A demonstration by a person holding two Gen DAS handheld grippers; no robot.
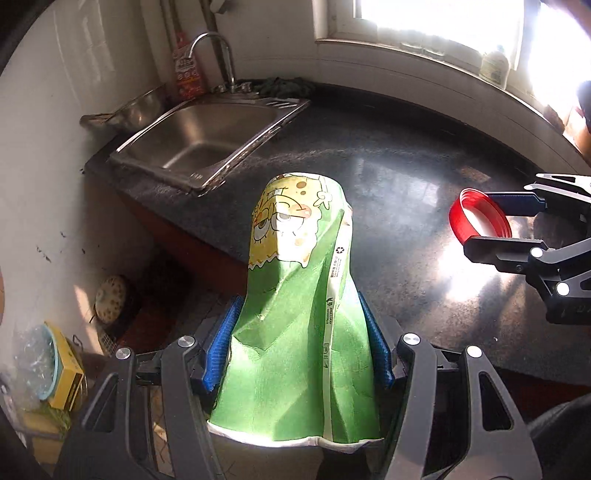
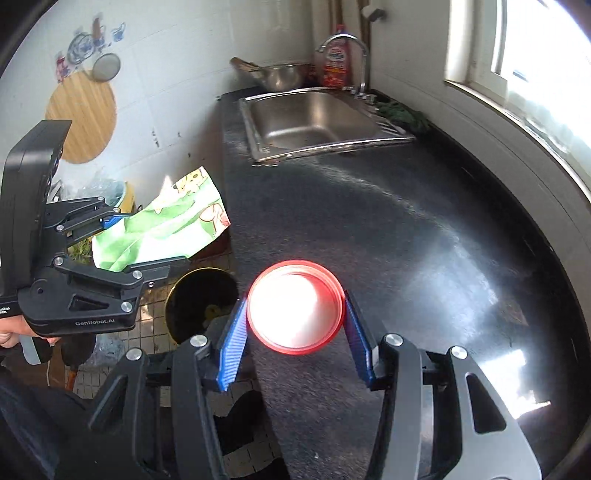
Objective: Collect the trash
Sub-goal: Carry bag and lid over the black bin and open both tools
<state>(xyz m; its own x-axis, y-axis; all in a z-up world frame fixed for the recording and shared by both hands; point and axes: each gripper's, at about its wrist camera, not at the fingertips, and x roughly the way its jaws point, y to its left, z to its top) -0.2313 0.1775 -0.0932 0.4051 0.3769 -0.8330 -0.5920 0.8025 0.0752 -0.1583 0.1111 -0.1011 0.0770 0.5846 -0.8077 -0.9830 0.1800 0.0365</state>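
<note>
A crumpled green and yellow cartoon carton (image 1: pixel 299 310) sits between the blue pads of my left gripper (image 1: pixel 301 345), which is shut on it above the counter's front edge. In the right wrist view the same carton (image 2: pixel 162 225) and left gripper (image 2: pixel 147 243) hang over the floor at the left. My right gripper (image 2: pixel 295 339) is shut on a red round lid (image 2: pixel 295 306), its pads pressing both sides. From the left wrist view the red lid (image 1: pixel 478 219) and right gripper (image 1: pixel 498 223) show at the right. A dark round bin (image 2: pixel 201 301) stands on the tiled floor below.
The black speckled counter (image 2: pixel 388 229) runs toward a steel sink (image 2: pixel 314 122) with a tap (image 2: pixel 351 51) and a red bottle (image 2: pixel 336 62). A window (image 1: pixel 443 22) glares behind. Boxes and a bowl (image 1: pixel 48 365) crowd the floor at the left, and a hand (image 2: pixel 9 334) holds the left gripper.
</note>
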